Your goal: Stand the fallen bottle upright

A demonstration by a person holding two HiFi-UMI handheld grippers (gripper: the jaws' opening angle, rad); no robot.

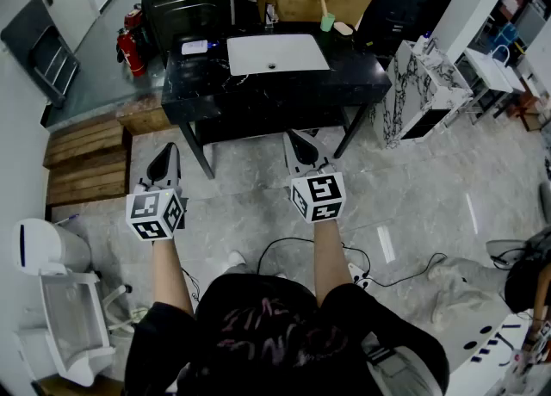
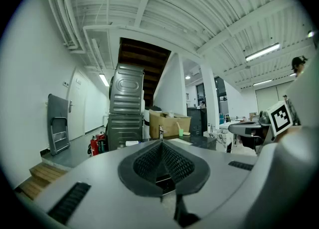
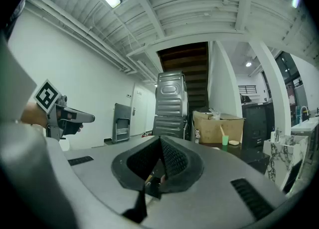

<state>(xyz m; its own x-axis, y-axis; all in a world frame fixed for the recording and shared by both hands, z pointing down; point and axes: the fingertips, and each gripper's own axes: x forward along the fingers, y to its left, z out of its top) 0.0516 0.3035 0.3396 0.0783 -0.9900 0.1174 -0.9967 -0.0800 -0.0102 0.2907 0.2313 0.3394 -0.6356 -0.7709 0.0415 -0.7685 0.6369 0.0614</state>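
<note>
the bottle [image 1: 196, 46] lies on its side on the black counter [image 1: 284, 93], just left of the white sink [image 1: 275, 54], with its long axis running side to side toward the sink's left edge. the left gripper [image 1: 169, 150] and the right gripper [image 1: 294, 138] both hang well short of the sink, jaws pressed together on nothing. the bottle lies ahead and slightly right of the left gripper, which is nearer. from the right gripper, which faces the sink, it is further off to the left.

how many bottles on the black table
1: a bottle lies on its side on the black table, just left of the white sink. The head view shows the whole tabletop, so none seems hidden.
</note>
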